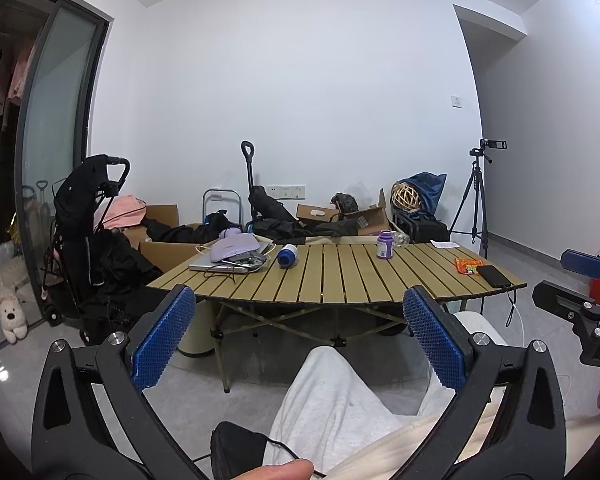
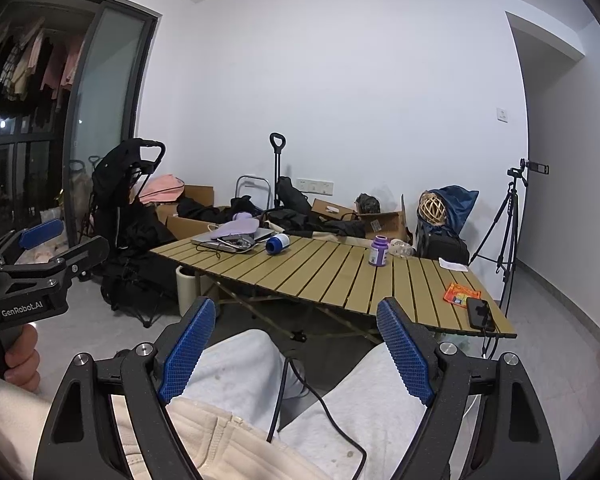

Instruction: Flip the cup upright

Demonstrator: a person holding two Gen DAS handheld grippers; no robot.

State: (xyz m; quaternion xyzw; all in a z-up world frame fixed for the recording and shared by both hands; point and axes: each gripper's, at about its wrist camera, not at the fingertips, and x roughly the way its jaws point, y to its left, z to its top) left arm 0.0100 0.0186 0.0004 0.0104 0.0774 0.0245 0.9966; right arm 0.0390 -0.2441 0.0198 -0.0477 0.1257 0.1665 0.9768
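Note:
A white cup with a blue end [image 1: 287, 255] lies on its side on the slatted folding table [image 1: 340, 280], left of centre; it also shows in the right wrist view [image 2: 277, 243]. My left gripper [image 1: 300, 300] is open and empty, held above my lap well short of the table's near edge. My right gripper [image 2: 296, 312] is open and empty, also back from the table. Each gripper shows at the edge of the other's view: the right one [image 1: 580, 280], the left one [image 2: 48, 248].
On the table [image 2: 340, 280]: a purple bottle [image 1: 385, 244], a laptop with a purple cloth and cables [image 1: 232, 258], an orange packet [image 1: 469, 266], a black phone [image 1: 494, 275], a white paper [image 1: 444, 244]. Stroller [image 1: 96, 232], boxes and tripod [image 1: 476, 200] stand behind.

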